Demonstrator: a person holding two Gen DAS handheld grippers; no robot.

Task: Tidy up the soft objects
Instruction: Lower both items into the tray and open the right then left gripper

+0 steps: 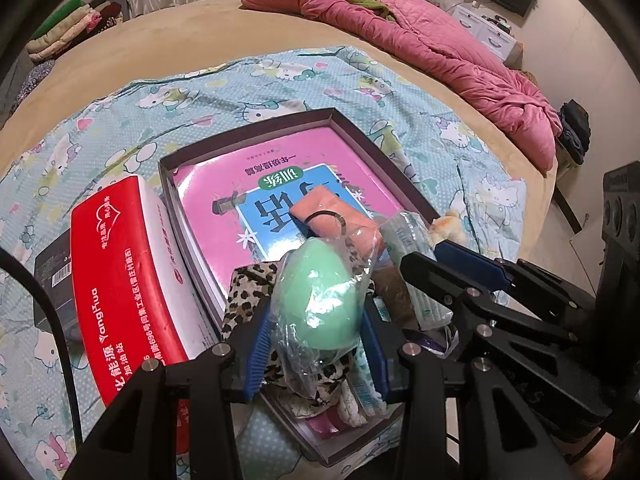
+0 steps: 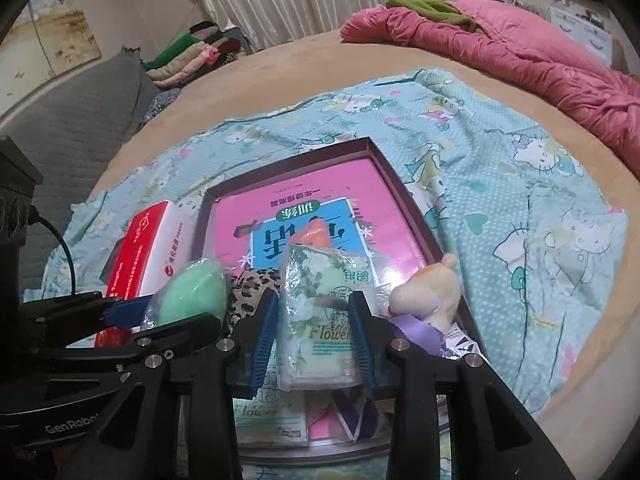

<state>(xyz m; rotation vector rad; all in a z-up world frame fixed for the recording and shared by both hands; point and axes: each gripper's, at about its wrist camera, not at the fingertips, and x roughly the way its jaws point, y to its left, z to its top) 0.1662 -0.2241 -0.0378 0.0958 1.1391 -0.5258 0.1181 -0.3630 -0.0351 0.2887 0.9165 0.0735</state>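
Note:
My left gripper (image 1: 316, 316) is shut on a green egg-shaped sponge in clear wrap (image 1: 316, 296), held above the near end of a shallow dark box (image 1: 248, 128). The sponge also shows in the right wrist view (image 2: 192, 296). My right gripper (image 2: 316, 336) is shut on a green "Flower" tissue pack (image 2: 320, 320), also above the box's near end (image 2: 288, 160). In the box lie a pink book (image 1: 280, 168), a rolled orange cloth (image 1: 332, 216), a leopard-print fabric (image 1: 248, 288) and a small plush toy (image 2: 428, 292).
A red and white tissue box (image 1: 120, 280) stands left of the dark box on a Hello Kitty sheet (image 1: 280, 80) spread over a tan bed. A pink quilt (image 1: 440, 48) lies at the far right. Folded clothes (image 2: 188, 60) are stacked at the far left.

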